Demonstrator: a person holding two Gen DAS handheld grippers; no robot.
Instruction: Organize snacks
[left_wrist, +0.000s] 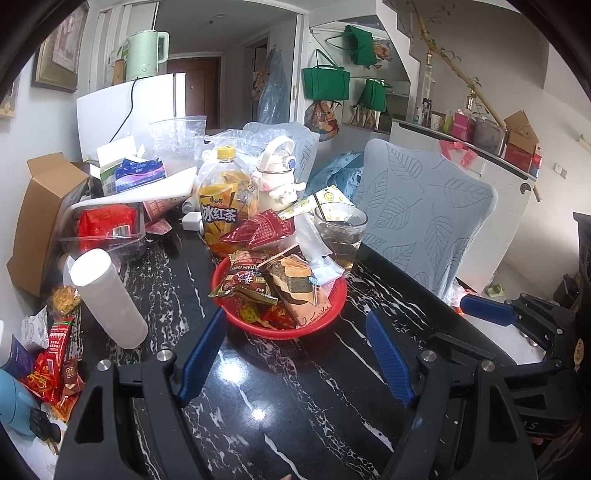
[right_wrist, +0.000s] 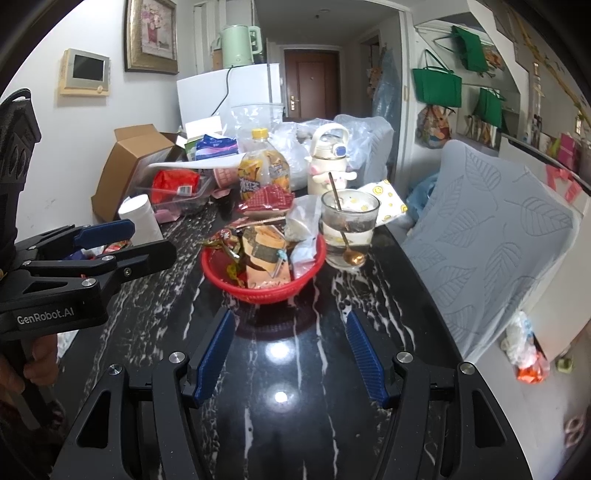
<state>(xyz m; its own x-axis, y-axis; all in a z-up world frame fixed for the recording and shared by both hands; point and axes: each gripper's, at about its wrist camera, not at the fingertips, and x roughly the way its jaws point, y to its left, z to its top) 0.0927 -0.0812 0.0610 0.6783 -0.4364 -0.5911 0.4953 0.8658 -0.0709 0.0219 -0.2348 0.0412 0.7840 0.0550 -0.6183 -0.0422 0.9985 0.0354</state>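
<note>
"Two claws, what were they doing?"

"I had the left gripper (left_wrist: 295, 350) and right gripper (right_wrist: 290, 352) spread apart, empty, above the glossy marbled table (left_wrist: 258, 424). I judged they were lined up on the round red mesh basket (left_wrist: 332, 314), heaped with crinkly snack packets (left_wrist: 255, 284); more loose packets (left_wrist: 51, 373) lay at the left edge."

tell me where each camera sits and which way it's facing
Left wrist: rides on the left gripper, angled down over the black table toward the red basket; its open blue fingers show, with the right gripper at right.
Right wrist: rides on the right gripper, same heading; its open fingers show, left gripper and a hand at left.
Both share the basket, glass and bottle.
</note>
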